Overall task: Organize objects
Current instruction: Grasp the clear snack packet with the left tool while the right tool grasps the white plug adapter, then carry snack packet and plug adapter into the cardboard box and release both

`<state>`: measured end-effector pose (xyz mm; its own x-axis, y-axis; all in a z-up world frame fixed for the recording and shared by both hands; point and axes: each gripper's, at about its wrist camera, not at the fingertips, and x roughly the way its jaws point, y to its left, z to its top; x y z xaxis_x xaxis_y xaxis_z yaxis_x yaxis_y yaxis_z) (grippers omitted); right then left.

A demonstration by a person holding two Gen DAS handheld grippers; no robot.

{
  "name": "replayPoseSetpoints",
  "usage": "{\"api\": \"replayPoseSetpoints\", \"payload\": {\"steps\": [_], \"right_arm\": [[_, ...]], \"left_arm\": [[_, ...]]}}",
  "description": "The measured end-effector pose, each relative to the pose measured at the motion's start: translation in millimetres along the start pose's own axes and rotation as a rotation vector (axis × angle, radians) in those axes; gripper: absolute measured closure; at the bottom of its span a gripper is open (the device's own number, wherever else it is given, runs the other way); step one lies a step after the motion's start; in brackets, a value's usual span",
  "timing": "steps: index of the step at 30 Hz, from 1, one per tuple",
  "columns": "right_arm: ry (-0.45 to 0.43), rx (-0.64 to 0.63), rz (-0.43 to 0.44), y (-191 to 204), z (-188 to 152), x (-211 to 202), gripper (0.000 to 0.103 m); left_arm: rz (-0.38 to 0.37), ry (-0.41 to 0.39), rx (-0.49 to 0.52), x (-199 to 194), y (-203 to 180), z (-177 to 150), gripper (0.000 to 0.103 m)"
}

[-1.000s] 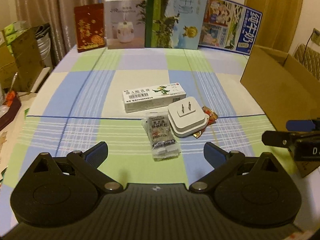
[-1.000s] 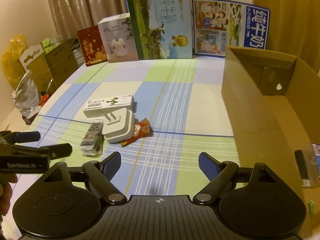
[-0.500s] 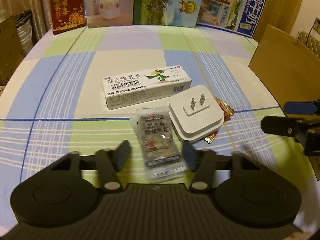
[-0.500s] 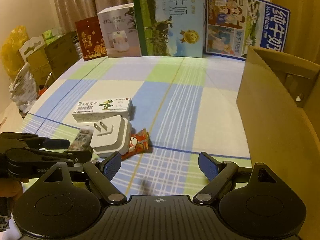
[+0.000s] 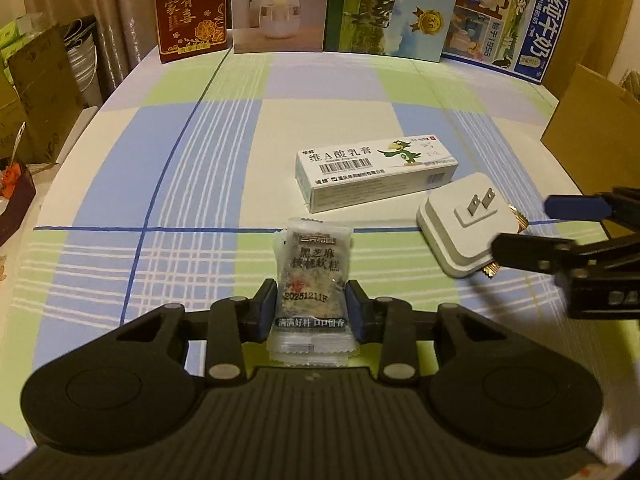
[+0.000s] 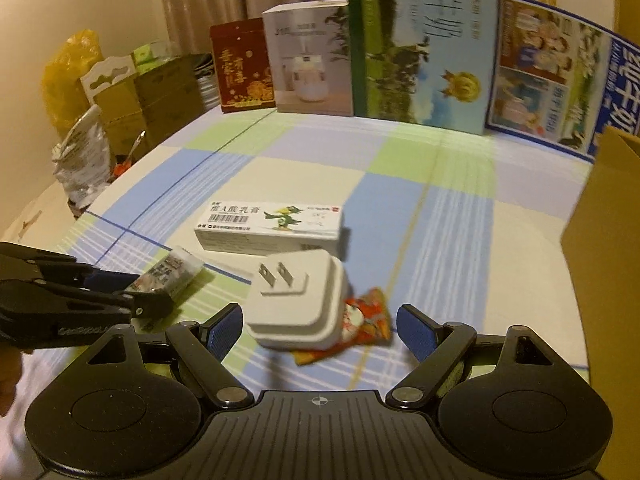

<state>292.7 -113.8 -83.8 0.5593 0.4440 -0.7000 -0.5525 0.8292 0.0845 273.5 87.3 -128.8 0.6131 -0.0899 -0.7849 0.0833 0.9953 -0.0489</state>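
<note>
My left gripper (image 5: 312, 308) is shut on a clear snack packet (image 5: 312, 276) with dark filling, gripping its near half just above the checked tablecloth. The same packet (image 6: 170, 274) shows in the right wrist view, pinched by the left gripper (image 6: 156, 300). My right gripper (image 6: 320, 330) is open, its blue pads either side of a white plug adapter (image 6: 298, 300) that lies prongs up on an orange-red candy wrapper (image 6: 366, 322). A white ointment box (image 5: 376, 172) lies behind them. In the left wrist view the right gripper (image 5: 540, 232) reaches the adapter (image 5: 460, 228) from the right.
A cardboard box (image 6: 604, 248) stands open at the right edge of the table. Upright cartons line the far edge: a red box (image 5: 190, 8), a humidifier box (image 5: 278, 4) and milk cartons (image 5: 394, 4). Cardboard boxes and bags (image 6: 120, 92) sit off the left side.
My left gripper closed from open onto the snack packet and moved left with it. My right gripper came forward and down until its open fingers flank the plug adapter.
</note>
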Motion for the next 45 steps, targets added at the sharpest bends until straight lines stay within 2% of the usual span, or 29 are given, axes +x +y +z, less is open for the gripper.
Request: {"api": "replayPoseSetpoints", "payload": {"steps": [7, 12, 16, 18, 22, 27, 32, 37, 42, 43, 44, 45], "right_arm": [[0.01, -0.057, 0.0, 15.7, 1.5, 24.7, 0.03], [0.004, -0.138, -0.042, 25.9, -0.5, 35.5, 0.037], [0.009, -0.192, -0.058, 30.9, -2.4, 35.3, 0.038], [0.011, -0.201, -0.069, 32.1, -3.5, 34.2, 0.039], [0.028, -0.154, -0.067, 28.5, -2.8, 23.8, 0.039], [0.042, -0.099, -0.062, 24.1, -6.0, -3.7, 0.039], [0.06, -0.016, -0.071, 15.4, -22.9, -40.3, 0.039], [0.092, 0.06, -0.122, 1.7, -56.0, -76.8, 0.039], [0.119, 0.131, -0.157, -11.0, -82.3, -91.9, 0.039], [0.119, 0.139, -0.157, -12.5, -85.3, -92.9, 0.039], [0.118, 0.146, -0.156, -13.5, -87.8, -93.4, 0.038], [0.116, 0.149, -0.155, -14.0, -90.3, -93.8, 0.039]], "left_arm": [[-0.006, 0.0, 0.015, 2.2, -0.4, -1.5, 0.069], [0.002, -0.002, 0.02, 2.8, 1.1, -2.8, 0.062], [0.007, -0.015, 0.032, 5.0, 0.1, -3.0, 0.054], [0.01, -0.023, 0.047, 6.5, -2.1, -2.9, 0.053], [-0.001, -0.029, 0.047, 7.6, -4.8, -3.5, 0.055], [-0.004, -0.021, 0.042, 1.5, -8.8, -8.0, 0.068], [-0.063, 0.019, 0.059, -12.5, -25.5, -18.6, 0.07], [-0.122, 0.034, 0.137, -31.6, -62.6, -41.5, 0.07], [-0.113, 0.02, 0.189, -43.2, -83.8, -61.3, 0.07], [-0.105, 0.018, 0.191, -43.1, -85.7, -62.2, 0.066], [-0.1, 0.02, 0.194, -42.2, -87.4, -62.1, 0.057], [-0.098, 0.019, 0.198, -41.3, -88.9, -61.9, 0.054]]}}
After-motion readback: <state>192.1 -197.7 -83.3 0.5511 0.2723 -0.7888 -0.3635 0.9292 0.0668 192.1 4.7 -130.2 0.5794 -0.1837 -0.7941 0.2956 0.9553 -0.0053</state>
